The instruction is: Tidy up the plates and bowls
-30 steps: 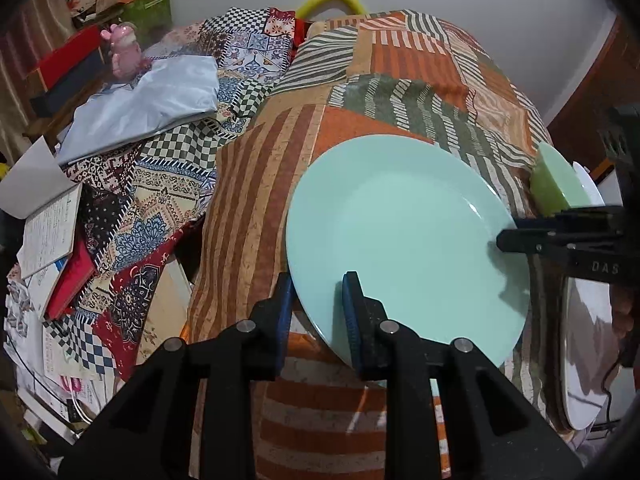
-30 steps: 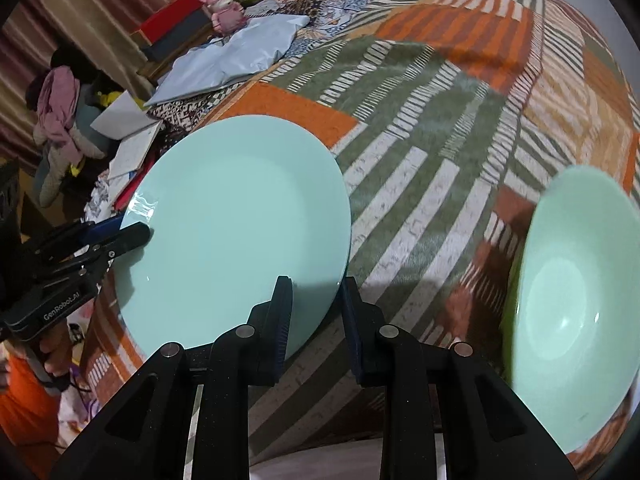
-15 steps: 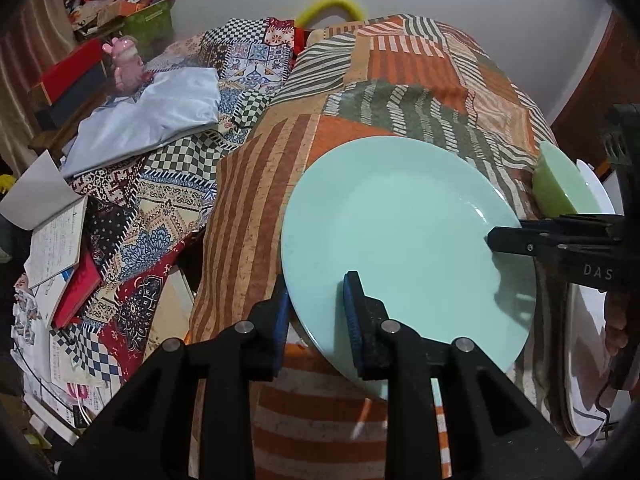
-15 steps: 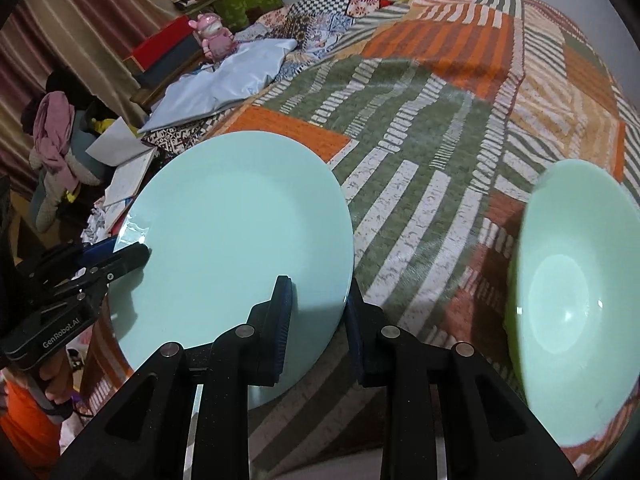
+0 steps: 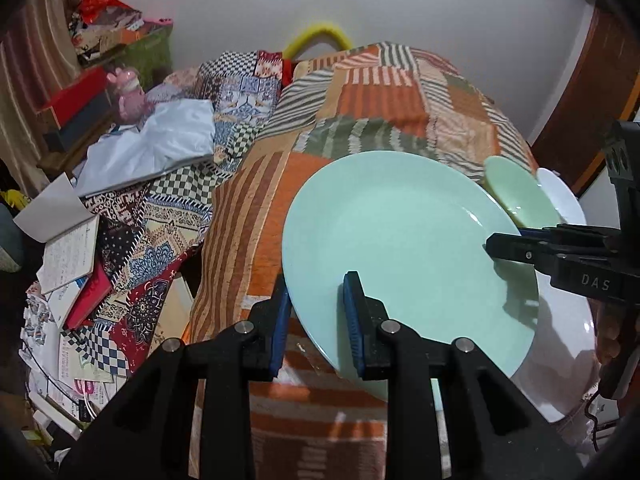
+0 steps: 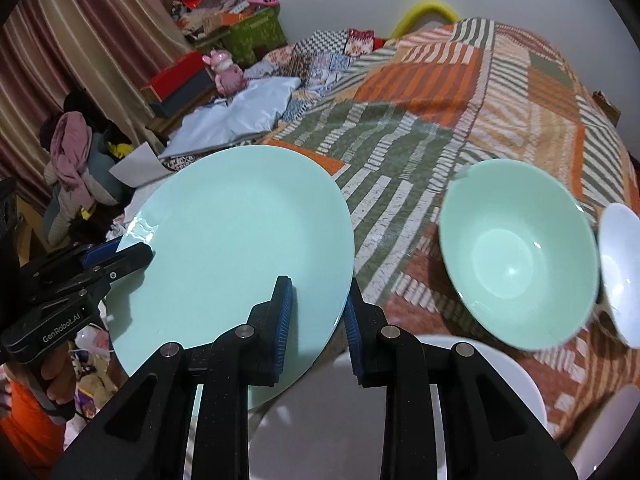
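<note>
Left wrist view first: the mint-green plate (image 5: 404, 240) is clamped at its near rim by the left hand-held gripper (image 5: 318, 312), one blue pad on top of the plate and the other tucked under the edge. Its far-right rim is pinched by the right hand-held gripper (image 5: 494, 245), seen coming in from the right side with a bit of a hand (image 5: 610, 336) behind it. So the plate is held from two sides and kept clear of the patchwork bedspread (image 5: 380, 96), tilted a little, with part of it hanging over a white plate (image 5: 560, 344) that lies lower at the right. A green bowl (image 5: 516, 192) is seen beyond the plate's far edge, and a small white dish (image 5: 560, 196) is right behind it. From the right wrist view the same thing is confirmed: the right hand-held gripper (image 6: 318, 312) is closed on the rim of the mint-green plate (image 6: 240, 248), and the left hand-held gripper (image 6: 138, 251) is clamped on the opposite rim. The green bowl (image 6: 516, 256) is sat on the bedspread (image 6: 460, 92) to the right, well apart from the held plate, with the small white dish (image 6: 620, 268) touching or overlapping its right side – which one can't be told. The white plate (image 6: 496, 376) is partly hidden under the gripper fingers. Clothes, books and papers (image 5: 68, 256) are piled up off to the left.
</note>
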{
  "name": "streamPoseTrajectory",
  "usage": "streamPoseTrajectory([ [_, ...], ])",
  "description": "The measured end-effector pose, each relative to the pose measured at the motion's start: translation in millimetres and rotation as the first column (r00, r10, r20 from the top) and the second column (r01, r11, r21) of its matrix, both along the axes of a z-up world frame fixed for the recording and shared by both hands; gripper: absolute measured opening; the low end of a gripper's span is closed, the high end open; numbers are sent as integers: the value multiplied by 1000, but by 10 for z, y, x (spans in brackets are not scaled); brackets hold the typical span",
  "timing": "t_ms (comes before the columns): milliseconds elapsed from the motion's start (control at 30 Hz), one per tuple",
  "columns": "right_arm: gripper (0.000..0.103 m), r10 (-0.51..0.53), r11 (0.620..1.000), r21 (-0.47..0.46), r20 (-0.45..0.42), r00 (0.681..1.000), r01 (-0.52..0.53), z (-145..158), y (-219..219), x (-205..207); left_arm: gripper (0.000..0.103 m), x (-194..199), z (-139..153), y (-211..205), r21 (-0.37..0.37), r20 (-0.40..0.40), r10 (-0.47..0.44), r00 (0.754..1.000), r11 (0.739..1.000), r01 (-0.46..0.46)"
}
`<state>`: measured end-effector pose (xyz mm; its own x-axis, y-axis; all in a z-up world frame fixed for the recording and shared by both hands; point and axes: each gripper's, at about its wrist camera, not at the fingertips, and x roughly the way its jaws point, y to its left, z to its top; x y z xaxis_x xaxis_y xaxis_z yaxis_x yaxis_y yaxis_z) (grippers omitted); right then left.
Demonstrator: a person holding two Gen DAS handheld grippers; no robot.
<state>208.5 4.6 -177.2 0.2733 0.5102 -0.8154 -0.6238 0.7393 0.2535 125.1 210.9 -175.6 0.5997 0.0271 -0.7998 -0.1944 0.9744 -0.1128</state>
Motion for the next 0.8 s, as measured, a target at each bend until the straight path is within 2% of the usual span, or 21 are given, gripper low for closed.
streamPoseTrajectory([
  [400,24,-61,996,67,49,997,58,242,-515,-289,24,-299,345,-476,4,66,-43,997,999,43],
  [800,24,-133,987,99,66,989,126,268,-988,-499,24,-412,442,-916,-5,96,-101,990,995,102],
])
